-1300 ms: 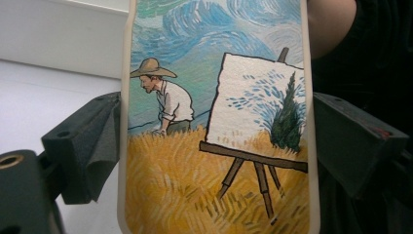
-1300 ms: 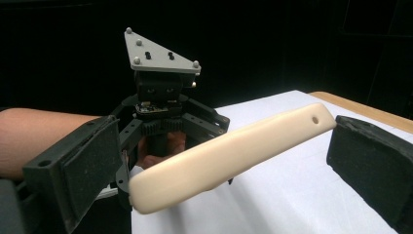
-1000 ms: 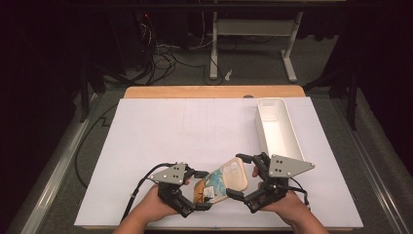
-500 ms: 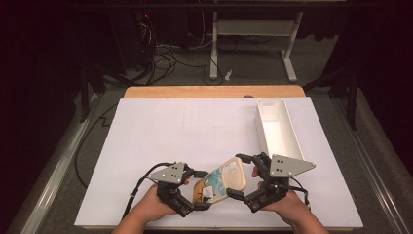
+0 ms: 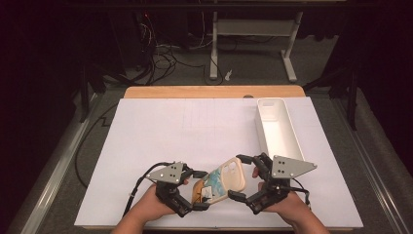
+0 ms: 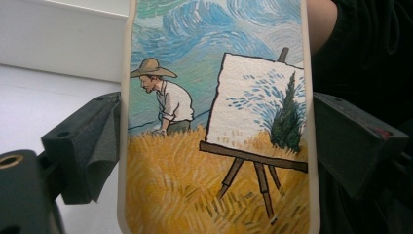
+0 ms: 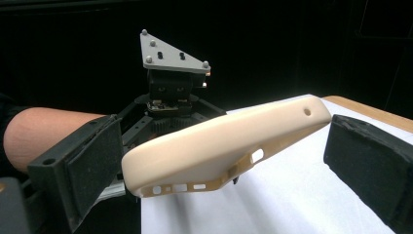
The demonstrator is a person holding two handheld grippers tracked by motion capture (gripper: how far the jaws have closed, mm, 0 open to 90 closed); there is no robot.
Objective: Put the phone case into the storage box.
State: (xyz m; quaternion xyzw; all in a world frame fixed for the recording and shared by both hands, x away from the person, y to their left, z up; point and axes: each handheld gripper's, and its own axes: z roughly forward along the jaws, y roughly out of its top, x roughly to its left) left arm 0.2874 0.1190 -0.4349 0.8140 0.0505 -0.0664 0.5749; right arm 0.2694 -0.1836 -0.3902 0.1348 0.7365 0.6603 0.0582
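A cream phone case (image 5: 233,173) with a painted field, a man in a hat and an easel on its back (image 6: 214,146) hangs just above the white table near the front edge. My left gripper (image 5: 199,190) is shut on its lower end, both pads (image 6: 104,141) pressing on its long edges. My right gripper (image 5: 239,178) straddles the camera end (image 7: 219,141). Its jaws have just been opening, with the case between them. The right pad (image 7: 370,161) stands clear of the case and the left pad sits at its corner.
A long white tray (image 5: 262,131) stands at the right of the white table cover (image 5: 170,131), close behind my right hand. A wooden edge (image 5: 214,91) runs along the far side. Beyond it are cables and table legs on a dark floor.
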